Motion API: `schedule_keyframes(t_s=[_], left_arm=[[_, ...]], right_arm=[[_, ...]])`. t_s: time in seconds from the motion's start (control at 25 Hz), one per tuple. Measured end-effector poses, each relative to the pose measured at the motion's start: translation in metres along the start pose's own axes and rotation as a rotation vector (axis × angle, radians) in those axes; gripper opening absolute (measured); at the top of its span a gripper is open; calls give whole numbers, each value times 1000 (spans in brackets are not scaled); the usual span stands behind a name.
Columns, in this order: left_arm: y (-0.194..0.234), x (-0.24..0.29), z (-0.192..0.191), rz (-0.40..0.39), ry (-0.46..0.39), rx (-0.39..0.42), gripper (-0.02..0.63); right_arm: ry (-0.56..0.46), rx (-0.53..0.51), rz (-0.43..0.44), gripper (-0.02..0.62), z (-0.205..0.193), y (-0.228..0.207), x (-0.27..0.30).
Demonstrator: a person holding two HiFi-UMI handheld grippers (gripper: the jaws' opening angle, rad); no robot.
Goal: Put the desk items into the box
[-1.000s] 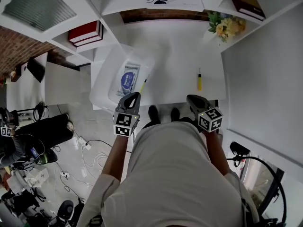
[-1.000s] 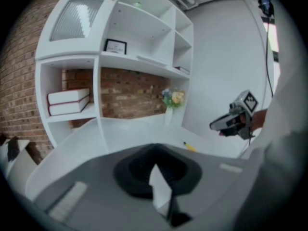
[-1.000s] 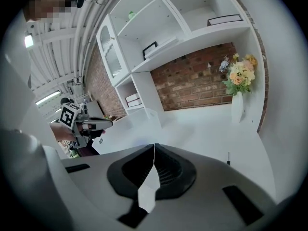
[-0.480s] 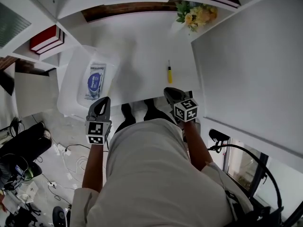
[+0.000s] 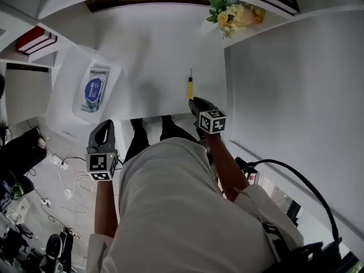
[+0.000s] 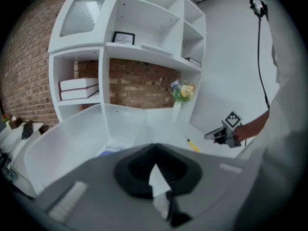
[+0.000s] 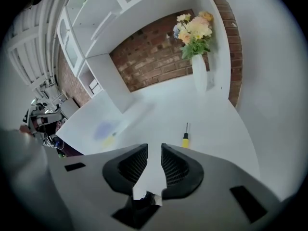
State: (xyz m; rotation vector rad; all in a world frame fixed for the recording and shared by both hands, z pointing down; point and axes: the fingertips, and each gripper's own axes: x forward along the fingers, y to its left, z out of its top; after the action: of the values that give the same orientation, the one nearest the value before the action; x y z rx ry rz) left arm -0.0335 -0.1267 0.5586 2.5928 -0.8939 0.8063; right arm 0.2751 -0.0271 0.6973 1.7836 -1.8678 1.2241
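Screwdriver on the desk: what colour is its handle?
Yellow; the screwdriver shows best in the right gripper view.

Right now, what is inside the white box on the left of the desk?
A blue-and-white packet lies flat on the floor of the box. Nothing else shows clearly there. Anything beneath the packet is covered.

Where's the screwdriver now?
Head view: the screwdriver lies on the desk near its front edge, right of centre, just ahead of the right gripper, whose jaws have just been opening with nothing between them.
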Motion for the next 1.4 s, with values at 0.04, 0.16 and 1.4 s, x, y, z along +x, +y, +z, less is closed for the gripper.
schedule_keyframes(t_s=[0.04, 0.16, 1.4], left_arm=[[-3, 0, -1, 13, 4, -7, 3], [-9, -3, -8, 51, 20, -31, 3], [-53, -29, -86, 267, 131, -257, 3]], right_arm=[[12, 4, -9, 74, -1, -10, 5], [59, 15, -24, 81, -9, -34, 23], [292, -189, -58, 72, -54, -78, 97]])
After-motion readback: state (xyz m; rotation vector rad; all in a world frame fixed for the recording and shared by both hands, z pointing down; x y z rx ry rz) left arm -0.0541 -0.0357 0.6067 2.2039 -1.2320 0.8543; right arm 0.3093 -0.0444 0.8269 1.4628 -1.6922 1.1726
